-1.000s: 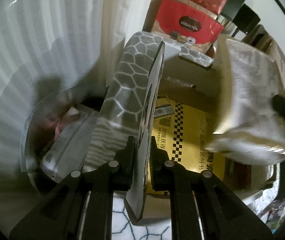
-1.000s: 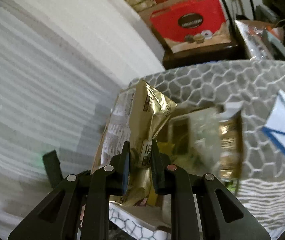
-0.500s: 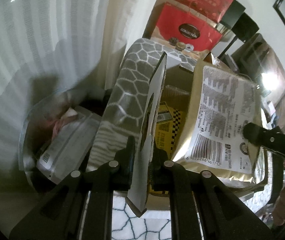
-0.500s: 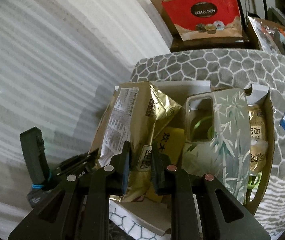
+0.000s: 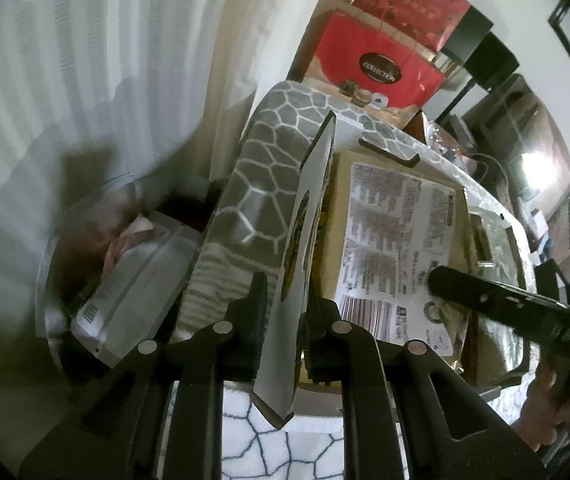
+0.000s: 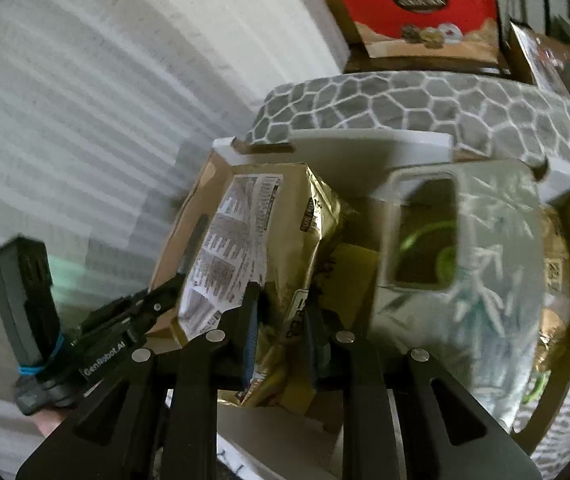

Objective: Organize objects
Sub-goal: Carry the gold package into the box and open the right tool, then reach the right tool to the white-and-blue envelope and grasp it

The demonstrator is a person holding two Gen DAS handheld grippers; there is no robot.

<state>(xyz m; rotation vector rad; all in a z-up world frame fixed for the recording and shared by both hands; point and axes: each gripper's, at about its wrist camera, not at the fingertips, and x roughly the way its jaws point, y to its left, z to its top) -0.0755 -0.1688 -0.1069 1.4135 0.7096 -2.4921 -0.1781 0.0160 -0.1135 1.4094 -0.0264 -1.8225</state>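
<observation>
- Left wrist view: since half a second ago the gold pouch [image 5: 399, 256] sits lower in the cardboard box [image 5: 343, 168], and the right claw [image 5: 437, 280] reaches further across its printed back.
- The left claw [image 5: 285, 332] is closed on the box's near-side flap [image 5: 305, 248], a thin stiff panel seen edge-on; its long axis runs from the fingers up and away toward the box's far end.
- The flap's outer face is pale and smooth. Beside it lies a grey cloth [image 5: 261, 168] with a white cell pattern.
- At the left a clear plastic bin [image 5: 85, 264] holds a flat white packet [image 5: 133, 288].
- A red gift box [image 5: 381, 64] stands behind.

- Right wrist view: the box now fills more of the frame than before, and the pouch stands deeper in it.
- The right claw [image 6: 281, 320] pinches a crumpled lower edge of the gold pouch [image 6: 261, 248], fingers nearly together.
- The pouch is glossy foil, upright, long axis pointing away from the camera, white label facing left.
- It sits in the cardboard box [image 6: 189, 232] at its left side, beside a pale bamboo-print carton [image 6: 485, 272] with a window cut-out.
- The left claw [image 6: 189, 276] grips the box wall.
</observation>
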